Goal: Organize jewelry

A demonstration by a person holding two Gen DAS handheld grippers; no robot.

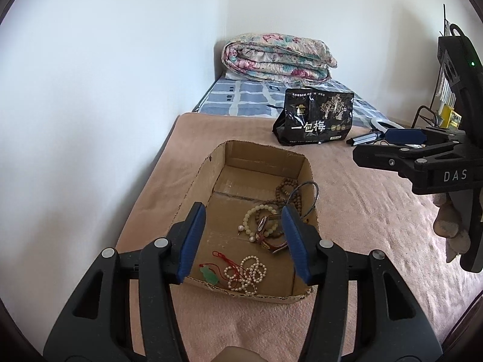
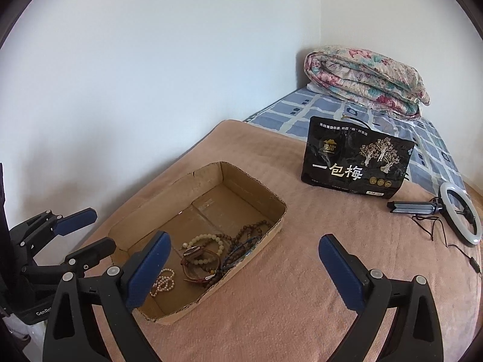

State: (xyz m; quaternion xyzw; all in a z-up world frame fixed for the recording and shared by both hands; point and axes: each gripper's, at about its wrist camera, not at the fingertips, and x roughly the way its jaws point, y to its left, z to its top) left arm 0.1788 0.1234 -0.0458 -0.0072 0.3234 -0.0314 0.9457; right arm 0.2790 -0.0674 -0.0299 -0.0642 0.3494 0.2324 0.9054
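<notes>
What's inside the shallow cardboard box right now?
Inside the shallow cardboard box: pearl strand, green pendant on red cord, cream bead bracelet, watch, brown beads. Left jaw pad covers part.

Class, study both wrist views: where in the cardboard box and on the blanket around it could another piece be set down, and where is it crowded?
Free: the cardboard box floor at its far end, toward the black snack bag, and the pink blanket between box, bag and ring light. Crowded: the near end, where the pearl necklace, jade pendant, watch and wooden beads pile together.

Bead bracelets, watch and pearl strands lie heaped in open cardboard box.
</notes>
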